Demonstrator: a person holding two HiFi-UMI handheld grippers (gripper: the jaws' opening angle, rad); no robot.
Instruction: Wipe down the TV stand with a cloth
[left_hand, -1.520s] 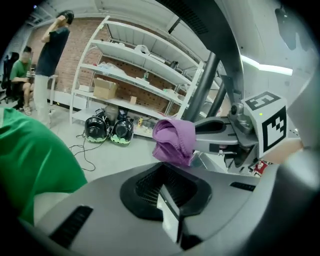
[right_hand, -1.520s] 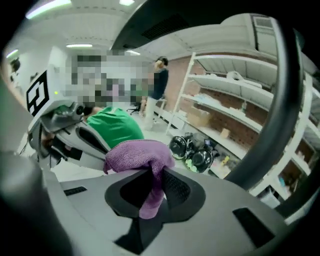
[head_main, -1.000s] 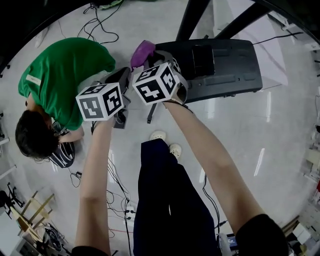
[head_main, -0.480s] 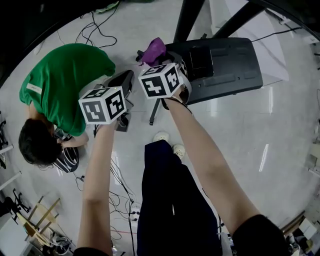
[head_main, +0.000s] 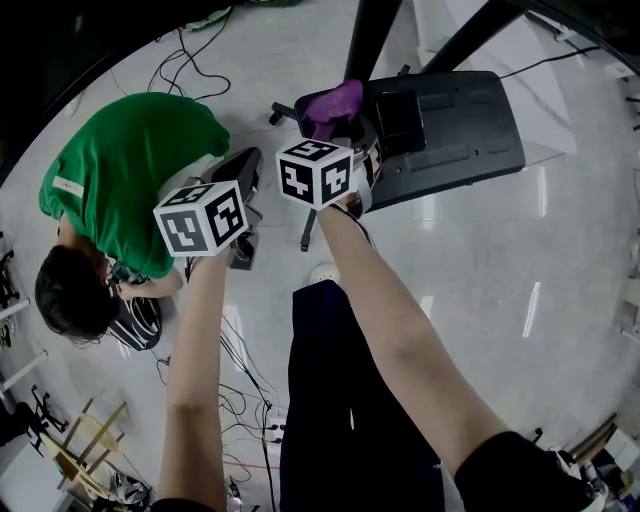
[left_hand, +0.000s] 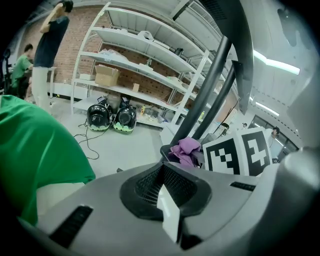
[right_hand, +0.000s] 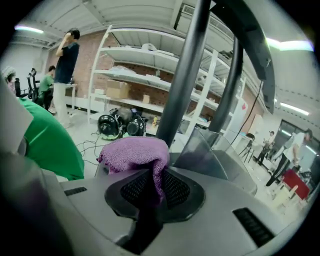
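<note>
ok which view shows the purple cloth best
The right gripper view: the purple cloth sits large and centred, pinched in the claw of the right gripper. The head view shows it small, at one end of the TV stand; the left gripper view shows only a small bunch beside the marker cube.

The purple cloth (head_main: 335, 100), pinched in the right gripper (head_main: 341, 118), has travelled rightward from beside the black TV stand (head_main: 460, 130) to over its left end

A person in a green shirt (head_main: 130, 160) crouches beside floor cables (head_main: 245, 375) (white shelving (left_hand: 140, 65) behind).
</note>
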